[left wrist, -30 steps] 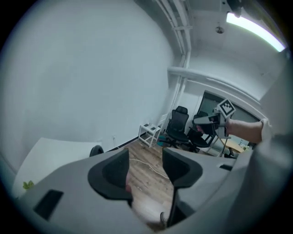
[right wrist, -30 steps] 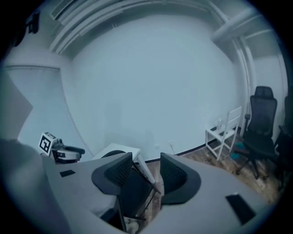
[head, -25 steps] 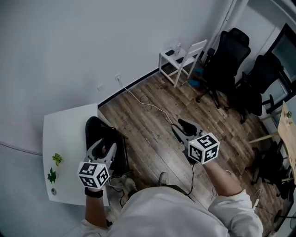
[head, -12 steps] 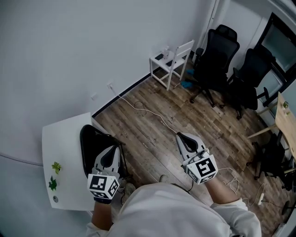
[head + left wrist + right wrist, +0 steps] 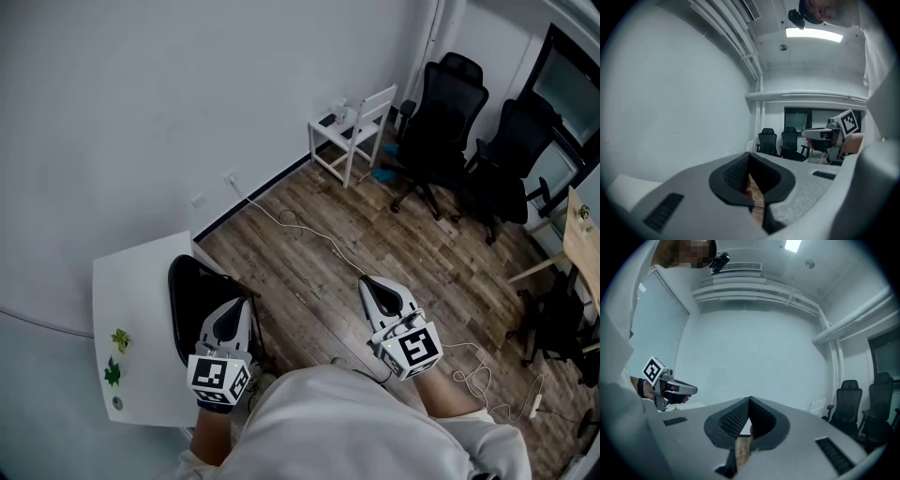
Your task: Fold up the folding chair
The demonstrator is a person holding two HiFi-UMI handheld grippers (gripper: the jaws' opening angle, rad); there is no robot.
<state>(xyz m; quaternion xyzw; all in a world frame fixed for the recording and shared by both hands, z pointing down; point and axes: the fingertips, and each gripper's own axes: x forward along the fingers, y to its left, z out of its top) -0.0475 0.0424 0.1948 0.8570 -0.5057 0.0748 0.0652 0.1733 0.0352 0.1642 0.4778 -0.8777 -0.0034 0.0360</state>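
Floor (image 5: 309, 272) is brown wood planks, kinda matt. Table (image 5: 131, 291) is smooth white, and the wall (image 5: 141, 112) is plain matt white too.

This is a plain, sparsely furnished office room: two black swivel office chairs (image 5: 441, 122) stand on a wood-plank floor (image 5: 309, 262) near a dark glazed door or window (image 5: 562, 103), and the corner of a pale wooden desk (image 5: 581, 234) shows at the right edge. The walls (image 5: 141, 112) are bare white with a black skirting (image 5: 262, 187) and a wall socket (image 5: 232, 176), from which a white cable (image 5: 309, 225) trails across the floor. A white bench (image 5: 131, 309) sits against the wall, and overhead are a flat ceiling light (image 5: 813, 33), an air-conditioning unit (image 5: 738, 267) and exposed white pipes (image 5: 806, 96).
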